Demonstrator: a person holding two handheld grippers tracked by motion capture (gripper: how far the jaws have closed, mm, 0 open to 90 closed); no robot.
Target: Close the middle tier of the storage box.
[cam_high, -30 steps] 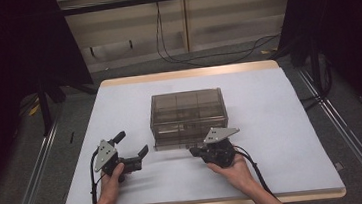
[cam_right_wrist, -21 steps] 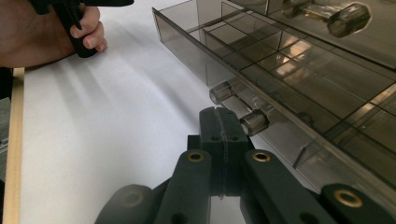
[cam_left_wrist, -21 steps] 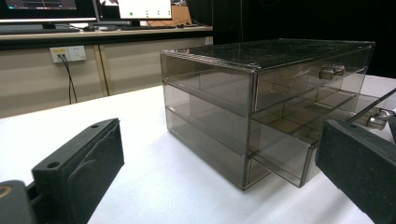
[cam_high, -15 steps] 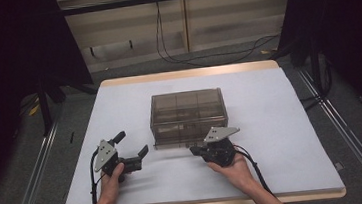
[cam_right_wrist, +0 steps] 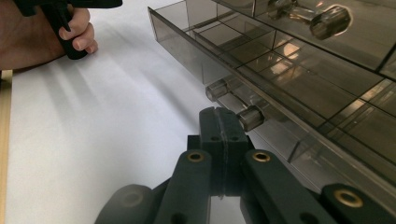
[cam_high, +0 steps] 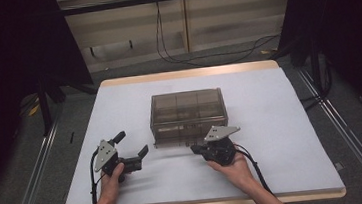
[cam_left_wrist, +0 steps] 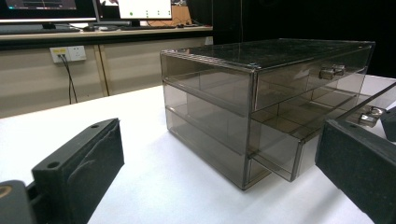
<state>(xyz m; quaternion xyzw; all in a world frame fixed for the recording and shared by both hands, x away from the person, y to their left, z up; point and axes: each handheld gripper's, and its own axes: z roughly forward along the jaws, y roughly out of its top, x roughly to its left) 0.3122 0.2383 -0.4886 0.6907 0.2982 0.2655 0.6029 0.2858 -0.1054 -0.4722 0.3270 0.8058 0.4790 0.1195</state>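
Left gripper (cam_high: 132,148) gapes wide at seven o'clock; right gripper (cam_right_wrist: 226,122) (jaws pressed together) sits just beside the drawer knob (cam_right_wrist: 236,103) of the smoky cabinet (cam_high: 188,116).

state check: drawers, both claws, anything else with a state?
Lower drawer: pulled out a little, compartments look empty.
Upper drawer: pushed in flush.
Drawer box: upright on the table.
Left claw: open, holding nothing, clear of the box.
Right claw: shut with nothing between its jaws, tip just beside the lower drawer's knob, not gripping it.
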